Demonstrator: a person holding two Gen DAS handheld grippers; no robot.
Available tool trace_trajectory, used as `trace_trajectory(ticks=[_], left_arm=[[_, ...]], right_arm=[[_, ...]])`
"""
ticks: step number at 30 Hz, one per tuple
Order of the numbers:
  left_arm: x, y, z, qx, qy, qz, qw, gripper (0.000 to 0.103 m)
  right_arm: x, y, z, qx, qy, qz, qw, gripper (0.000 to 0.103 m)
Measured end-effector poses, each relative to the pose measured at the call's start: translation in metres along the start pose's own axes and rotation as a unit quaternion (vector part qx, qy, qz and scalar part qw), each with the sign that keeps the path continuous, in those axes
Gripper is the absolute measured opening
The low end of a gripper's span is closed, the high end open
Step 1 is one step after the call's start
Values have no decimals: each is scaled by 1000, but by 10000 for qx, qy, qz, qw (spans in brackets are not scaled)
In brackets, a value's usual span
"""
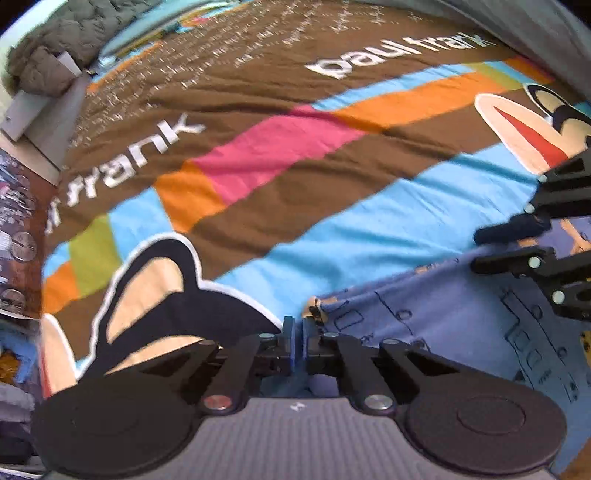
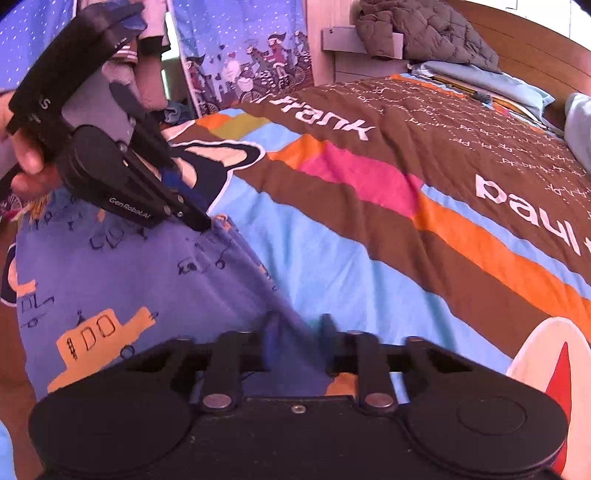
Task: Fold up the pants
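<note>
The pants (image 1: 454, 325) are blue-purple with drawn cars and orange vehicles, lying on the bedspread; they also show in the right wrist view (image 2: 140, 280). My left gripper (image 1: 298, 332) is shut at the pants' far corner, pinching the hem; it shows from outside in the right wrist view (image 2: 201, 223). My right gripper (image 2: 297, 332) is open with its fingers straddling the pants' edge; in the left wrist view it shows at the right (image 1: 480, 249), jaws apart over the fabric.
A brown "paul frank" bedspread (image 1: 295, 155) with coloured stripes covers the bed. An olive quilted jacket (image 2: 424, 33) lies on a shelf at the headboard. Pillows (image 2: 491, 83) sit by the headboard. A patterned curtain (image 2: 240, 55) hangs beside the bed.
</note>
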State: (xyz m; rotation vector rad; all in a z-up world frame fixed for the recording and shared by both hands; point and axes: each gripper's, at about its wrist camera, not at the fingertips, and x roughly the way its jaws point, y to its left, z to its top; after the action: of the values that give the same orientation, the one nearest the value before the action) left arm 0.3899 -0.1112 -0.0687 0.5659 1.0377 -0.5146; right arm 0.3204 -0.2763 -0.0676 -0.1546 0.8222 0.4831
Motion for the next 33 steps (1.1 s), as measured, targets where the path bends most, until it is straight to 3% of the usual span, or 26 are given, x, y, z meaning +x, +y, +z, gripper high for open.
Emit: trace_trajectory(ticks=[5, 11, 14, 16, 17, 18, 20, 22, 24, 26, 29, 31, 33], left_arm=[[-9, 0, 3, -276, -371, 225, 9987, 1], [6, -12, -7, -410, -699, 764, 9938, 0], [-10, -6, -9, -750, -952, 873, 9888, 5], [-31, -4, -18, -1170, -1207, 663, 9835, 31], [-41, -7, -25, -1286, -1306, 565, 9814, 46], [-51, -12, -34, -1296, -1412, 444, 9805, 50], [-60, -29, -54, -1048, -1468, 299, 9831, 51], [-56, -48, -74, -743, -1284, 515, 9876, 51], [-43, -56, -94, -615, -998, 776, 9901, 56], [-46, -49, -114, -844, -1248, 727, 9859, 63], [-56, -24, -126, -1548, -1067, 498, 9809, 68], [-67, -10, -129, -1925, -990, 441, 9753, 69], [-80, 5, -135, -2074, -1219, 472, 9695, 69]], right_arm=[[-6, 3, -5, -86, -166, -157, 9997, 5], [6, -4, -14, 589, -219, -489, 9968, 10], [-5, -7, -14, 766, -226, -638, 9948, 33], [-25, -5, -15, 700, -289, -661, 9949, 35], [-35, -3, -18, 667, -276, -649, 9953, 41], [-46, 1, -22, 656, -233, -611, 9957, 54], [-64, 10, -34, 631, -150, -498, 9967, 69], [-80, 22, -53, 473, 52, -485, 9977, 70], [-89, 32, -75, 293, 320, -800, 9959, 74], [-102, 34, -99, 317, 448, -1153, 9918, 79], [-131, 16, -126, 1096, 492, -1403, 9828, 91], [-152, 1, -143, 1795, 267, -1315, 9746, 91], [-169, -10, -154, 2353, -51, -1201, 9645, 91]])
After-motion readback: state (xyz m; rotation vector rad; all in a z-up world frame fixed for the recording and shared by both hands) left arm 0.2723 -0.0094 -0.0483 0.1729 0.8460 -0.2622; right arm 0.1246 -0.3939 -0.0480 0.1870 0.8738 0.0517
